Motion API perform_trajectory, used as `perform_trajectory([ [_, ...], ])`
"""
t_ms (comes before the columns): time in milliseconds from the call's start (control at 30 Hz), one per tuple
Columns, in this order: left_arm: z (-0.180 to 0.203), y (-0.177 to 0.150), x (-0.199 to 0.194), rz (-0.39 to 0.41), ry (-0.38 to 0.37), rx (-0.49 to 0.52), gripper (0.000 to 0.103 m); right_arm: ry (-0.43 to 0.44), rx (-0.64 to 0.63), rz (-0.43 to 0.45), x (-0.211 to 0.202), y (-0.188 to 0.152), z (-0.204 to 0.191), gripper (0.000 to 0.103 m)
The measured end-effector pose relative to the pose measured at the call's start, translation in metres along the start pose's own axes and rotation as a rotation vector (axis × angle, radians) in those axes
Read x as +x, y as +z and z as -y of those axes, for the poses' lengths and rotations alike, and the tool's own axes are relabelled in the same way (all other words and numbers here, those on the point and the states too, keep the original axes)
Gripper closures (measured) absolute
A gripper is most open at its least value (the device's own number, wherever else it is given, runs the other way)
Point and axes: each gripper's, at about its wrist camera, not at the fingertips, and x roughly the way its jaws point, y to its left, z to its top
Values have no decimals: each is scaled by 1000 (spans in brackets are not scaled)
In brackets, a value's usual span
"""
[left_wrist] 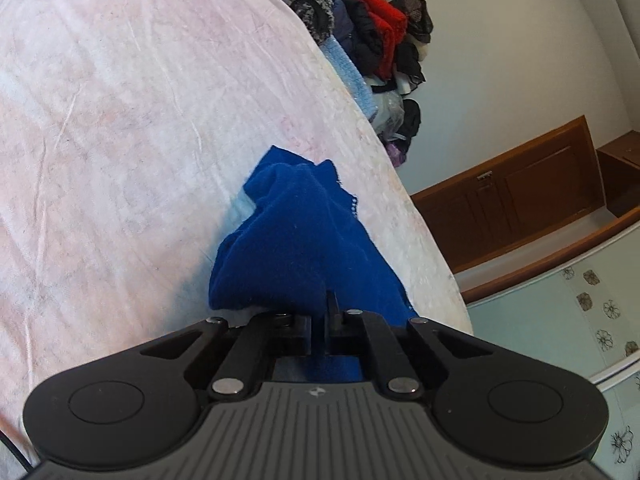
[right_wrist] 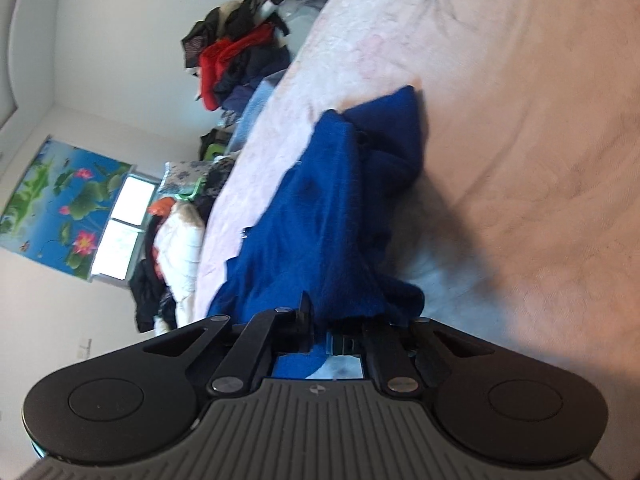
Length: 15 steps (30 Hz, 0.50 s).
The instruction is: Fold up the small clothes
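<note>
Now gripping the rumpled deep-blue knit garment (left_wrist: 296, 240) near the right edge of the pale pink bedspread (left_wrist: 120, 120), left tool (left_wrist: 320, 320) and right tool (right_wrist: 320, 328) both clamped on cloth; next, probably lifting and spreading flat for folding.

In the left wrist view, the pink bedspread (left_wrist: 120, 140) lay bare across the whole left and upper left of the frame, giving open room for passage there. The blue garment (left_wrist: 296, 240) bunched up at centre, rising straight ahead of the left tongs (left_wrist: 320, 320) and blocking the way forward. A heap of clothes (left_wrist: 380, 40) crowded the bed's far edge at upper right, against the wall. In the right wrist view, the bedspread (right_wrist: 540, 160) was clear over the right half of the frame, while the garment (right_wrist: 320, 220) ran up the middle and piled clothing (right_wrist: 236, 64) lined the left edge.
</note>
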Motion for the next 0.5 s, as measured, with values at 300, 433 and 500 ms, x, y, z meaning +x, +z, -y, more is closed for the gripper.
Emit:
perform_trajectory([
  [300, -36, -9, 10, -104, 79, -45, 98, -126, 33, -61, 5, -4, 33, 85],
  [433, -41, -10, 0, -175, 65, -2, 98, -79, -1, -77, -19, -2, 29, 58],
  [500, -33, -9, -20, -192, 79, 117, 97, -92, -53, -11, -46, 7, 22, 50],
])
